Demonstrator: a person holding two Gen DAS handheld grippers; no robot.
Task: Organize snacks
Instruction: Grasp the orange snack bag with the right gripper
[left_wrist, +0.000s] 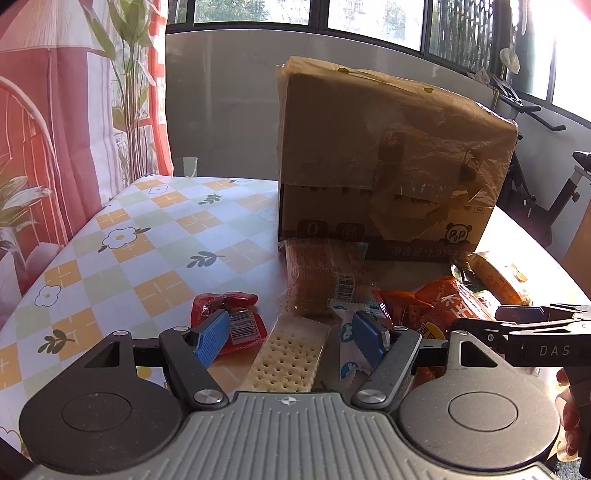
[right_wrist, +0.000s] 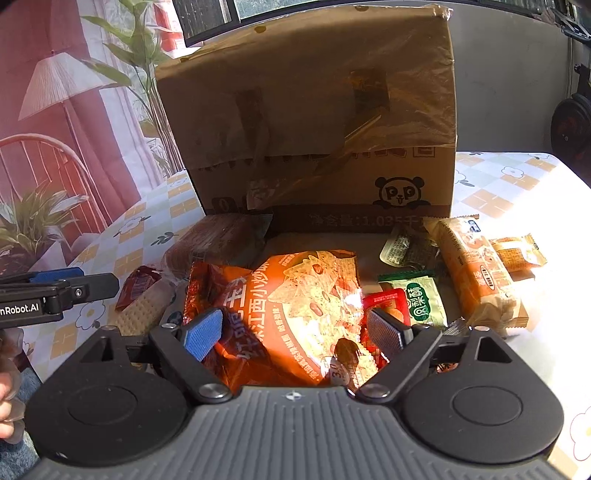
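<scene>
A cardboard box (left_wrist: 388, 158) stands on the table with snacks piled in front of it. My left gripper (left_wrist: 291, 332) is open above a clear pack of pale crackers (left_wrist: 288, 354), with a red sauce packet (left_wrist: 229, 317) by its left finger. A brown biscuit pack (left_wrist: 325, 277) lies beyond. My right gripper (right_wrist: 303, 330) is open above a big orange chip bag (right_wrist: 288, 306); the box (right_wrist: 314, 122) stands behind it. A green packet (right_wrist: 421, 299) and an orange-yellow pack (right_wrist: 476, 269) lie to the right.
The table wears a checked flower cloth (left_wrist: 129, 251). A red printed curtain (left_wrist: 44, 129) hangs at the left. Exercise equipment (left_wrist: 535, 199) stands behind the table at the right. The other gripper (left_wrist: 535, 332) shows at the right edge of the left wrist view.
</scene>
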